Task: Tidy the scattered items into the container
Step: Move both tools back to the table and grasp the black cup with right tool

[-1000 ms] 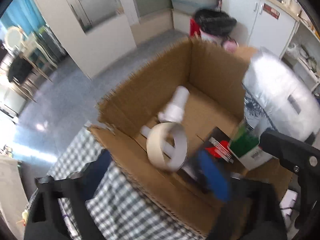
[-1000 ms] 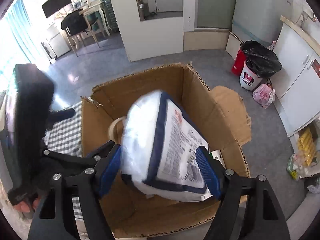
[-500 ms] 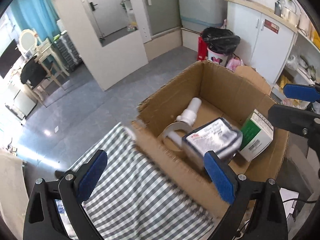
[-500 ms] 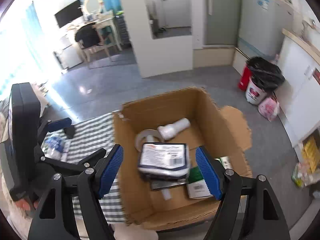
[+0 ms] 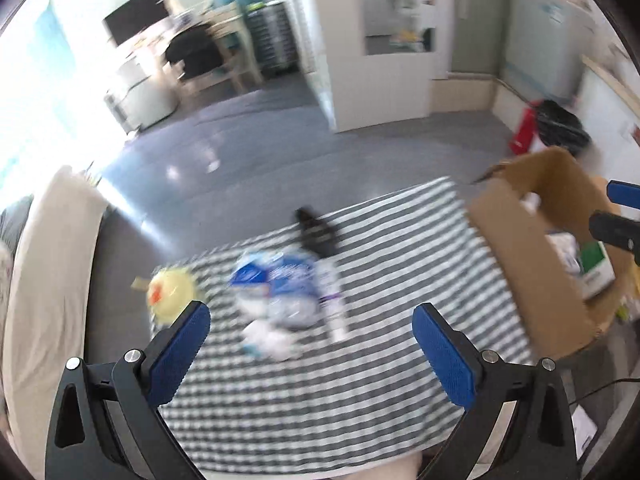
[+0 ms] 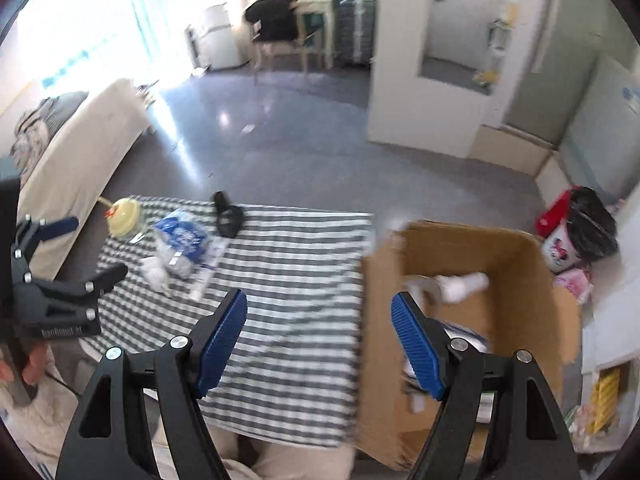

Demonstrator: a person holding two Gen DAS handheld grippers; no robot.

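Grippers first: our left gripper (image 5: 310, 344) and right gripper (image 6: 318, 340) both stand wide apart with nothing between the blue pads. The open brown cardboard box (image 6: 516, 248) sits at the right edge of the grey-and-white checked tabletop (image 6: 292, 264) and already holds a white plastic pipe fitting (image 6: 464, 282) and a green-and-white carton (image 5: 596, 268). Remaining on the cloth, clustered at the far left: a blue-and-white crinkled plastic pack (image 5: 280, 284), a round pale-yellow lid (image 5: 170, 290) and a small black object (image 5: 316, 232). We judge the risks as follows: the pack is soft and may slip or sag from a shallow pinch; the lid lies near the cloth's edge and could be knocked off; blur leaves the smaller white pieces unidentified.
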